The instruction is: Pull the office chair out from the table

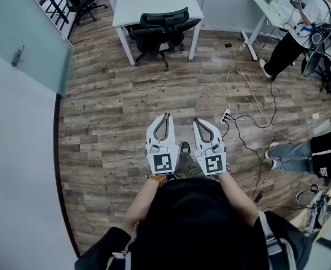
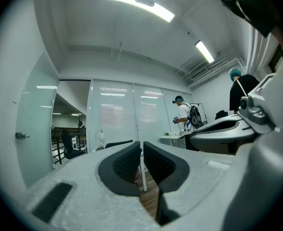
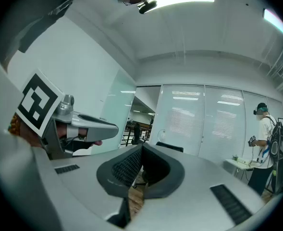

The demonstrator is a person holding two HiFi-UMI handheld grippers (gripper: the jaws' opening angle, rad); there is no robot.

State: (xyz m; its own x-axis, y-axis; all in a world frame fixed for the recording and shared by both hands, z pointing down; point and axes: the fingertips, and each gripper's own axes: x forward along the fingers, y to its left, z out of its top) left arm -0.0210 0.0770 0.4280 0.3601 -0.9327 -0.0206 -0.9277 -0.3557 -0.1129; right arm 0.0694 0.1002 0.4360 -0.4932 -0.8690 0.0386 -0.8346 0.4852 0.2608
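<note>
The black office chair [image 1: 163,29] stands tucked under the white table [image 1: 154,1] at the far end of the wooden floor. I hold both grippers level side by side in front of me, several steps short of it. The left gripper [image 1: 166,116] is shut with nothing between its pads. So is the right gripper [image 1: 198,120]. In the left gripper view the shut left gripper [image 2: 141,147] points at the chair's back [image 2: 118,143]. In the right gripper view the chair's back [image 3: 170,147] shows just above the shut right gripper [image 3: 141,152].
A power strip [image 1: 226,116] and loose cables [image 1: 249,103] lie on the floor ahead to the right. A person [image 1: 300,30] stands at a second table at the back right. Someone's legs [image 1: 300,153] reach in from the right. A glass door [image 1: 27,35] is on the left.
</note>
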